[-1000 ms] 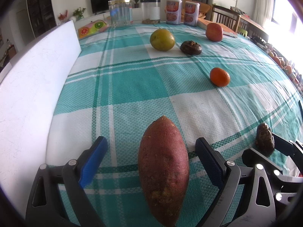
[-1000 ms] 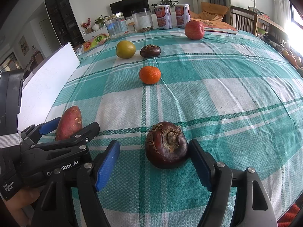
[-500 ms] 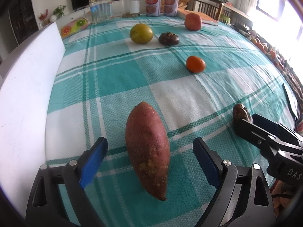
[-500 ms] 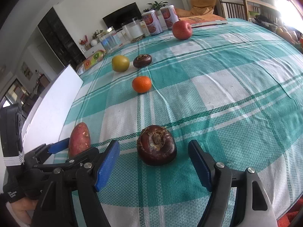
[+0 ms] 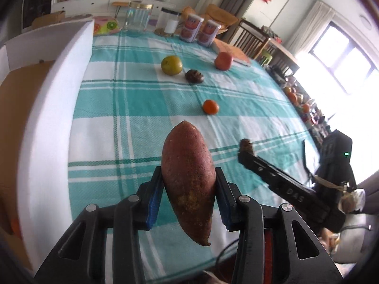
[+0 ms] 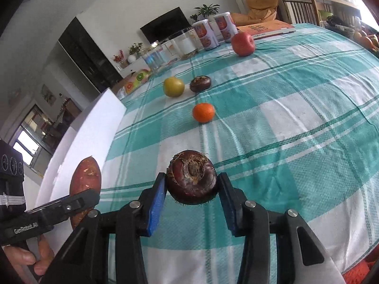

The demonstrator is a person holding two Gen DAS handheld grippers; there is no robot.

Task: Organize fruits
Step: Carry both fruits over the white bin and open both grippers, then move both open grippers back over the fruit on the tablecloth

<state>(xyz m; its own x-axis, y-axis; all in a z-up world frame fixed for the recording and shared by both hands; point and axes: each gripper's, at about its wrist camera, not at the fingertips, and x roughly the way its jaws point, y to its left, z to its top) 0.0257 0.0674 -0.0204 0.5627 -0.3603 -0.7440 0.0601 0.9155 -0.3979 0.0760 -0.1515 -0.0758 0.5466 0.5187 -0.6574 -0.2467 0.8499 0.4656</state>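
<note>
teal checked tablecloth (image 6: 296, 90) in a bright living room.

Reddish sweet potato (image 5: 188, 179) and dark water chestnut (image 6: 192, 180), apparently lifted; orange (image 6: 203, 112) on cloth.

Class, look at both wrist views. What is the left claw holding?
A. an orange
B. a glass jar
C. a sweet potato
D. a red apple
C: in the left wrist view the left claw has its blue pads pressed on both sides of the sweet potato, which hangs above the checked tablecloth.
</note>
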